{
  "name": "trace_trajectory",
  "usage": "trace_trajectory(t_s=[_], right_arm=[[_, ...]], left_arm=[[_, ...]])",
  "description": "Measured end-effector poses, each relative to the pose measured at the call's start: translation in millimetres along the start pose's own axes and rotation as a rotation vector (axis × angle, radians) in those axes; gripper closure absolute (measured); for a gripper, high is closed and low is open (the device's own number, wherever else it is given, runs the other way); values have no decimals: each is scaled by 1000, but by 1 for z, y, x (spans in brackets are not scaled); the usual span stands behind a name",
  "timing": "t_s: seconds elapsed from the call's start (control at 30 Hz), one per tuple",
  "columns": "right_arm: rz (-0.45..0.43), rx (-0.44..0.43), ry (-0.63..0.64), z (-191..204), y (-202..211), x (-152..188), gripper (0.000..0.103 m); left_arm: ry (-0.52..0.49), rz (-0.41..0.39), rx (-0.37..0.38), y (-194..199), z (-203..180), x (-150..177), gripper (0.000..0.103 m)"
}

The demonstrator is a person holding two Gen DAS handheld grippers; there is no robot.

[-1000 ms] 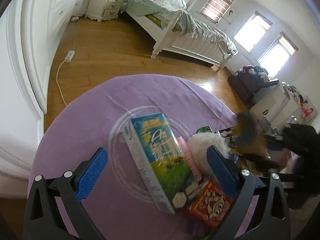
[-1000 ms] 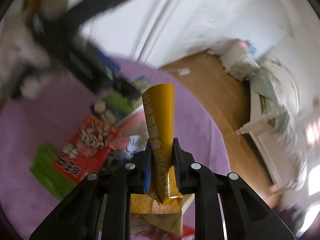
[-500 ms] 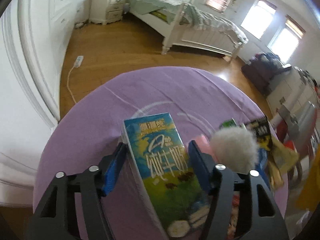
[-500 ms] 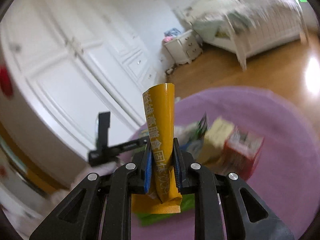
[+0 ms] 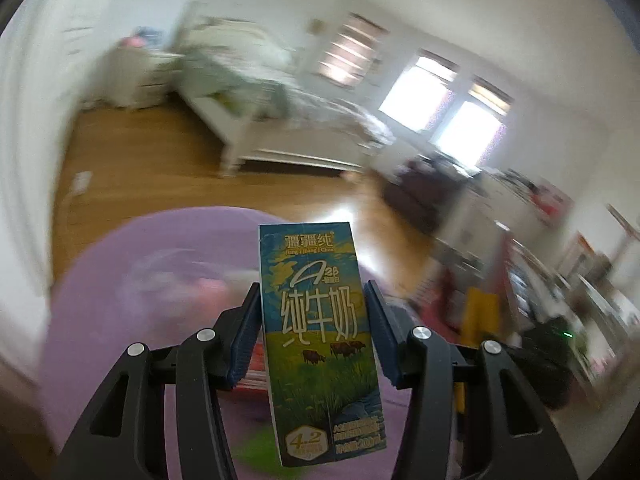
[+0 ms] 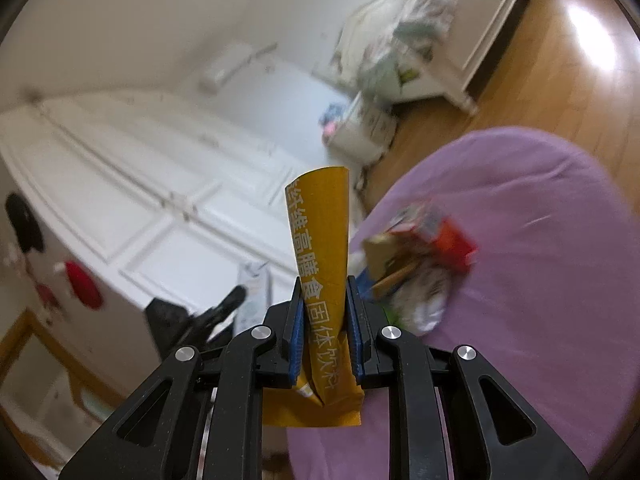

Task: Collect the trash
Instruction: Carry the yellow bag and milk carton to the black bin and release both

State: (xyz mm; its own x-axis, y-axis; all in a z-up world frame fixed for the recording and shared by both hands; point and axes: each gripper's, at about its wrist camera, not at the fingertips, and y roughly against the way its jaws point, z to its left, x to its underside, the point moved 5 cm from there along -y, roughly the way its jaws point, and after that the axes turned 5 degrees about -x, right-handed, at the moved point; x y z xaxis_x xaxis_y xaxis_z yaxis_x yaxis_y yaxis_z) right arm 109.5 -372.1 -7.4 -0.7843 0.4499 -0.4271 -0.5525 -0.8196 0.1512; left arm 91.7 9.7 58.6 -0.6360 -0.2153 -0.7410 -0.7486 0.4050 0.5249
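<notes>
A blue and green milk carton [image 5: 316,320] stands upright between the pads of my left gripper [image 5: 312,292]. The jaws are closing on it and both pads press its sides. It hangs above the purple round table [image 5: 140,320]. My right gripper [image 6: 324,284] is shut on a rolled yellow drink packet [image 6: 320,224], held off the left side of the table [image 6: 540,240]. A blurred pile of wrappers and small boxes [image 6: 420,264] lies on the cloth to the right of that gripper. The left gripper's black frame [image 6: 208,316] shows at the lower left of the right wrist view.
A white bed [image 5: 280,112] and a nightstand [image 5: 136,76] stand across the wooden floor. White wardrobe doors [image 6: 160,200] line the wall beside the table. Cluttered furniture [image 5: 520,240] fills the right side of the room. Both views are motion-blurred.
The left jaws went from wide open around the lying carton to gripping it, and it has come up off the table. The right gripper rolled and swung away from the pile with the yellow packet.
</notes>
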Motion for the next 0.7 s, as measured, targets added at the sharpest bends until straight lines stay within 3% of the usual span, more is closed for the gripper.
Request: trace_trajectory(t_s=[0.13, 0.2, 0.37, 0.53, 0.7], right_arm=[[-185, 79, -23, -22, 96, -16, 84], [-262, 141, -31, -36, 136, -23, 84], [-410, 333, -107, -92, 226, -26, 84], [-472, 474, -259, -166, 288, -5, 84], [-474, 513, -346, -210, 293, 16, 84]], left_arm=[[-84, 93, 207, -35, -104, 21, 53], [-111, 140, 276, -60, -143, 37, 53], [-164, 323, 435, -140, -244, 108, 53], [-192, 468, 476, -200, -295, 165, 53], [-214, 553, 452, -237, -313, 204, 53]])
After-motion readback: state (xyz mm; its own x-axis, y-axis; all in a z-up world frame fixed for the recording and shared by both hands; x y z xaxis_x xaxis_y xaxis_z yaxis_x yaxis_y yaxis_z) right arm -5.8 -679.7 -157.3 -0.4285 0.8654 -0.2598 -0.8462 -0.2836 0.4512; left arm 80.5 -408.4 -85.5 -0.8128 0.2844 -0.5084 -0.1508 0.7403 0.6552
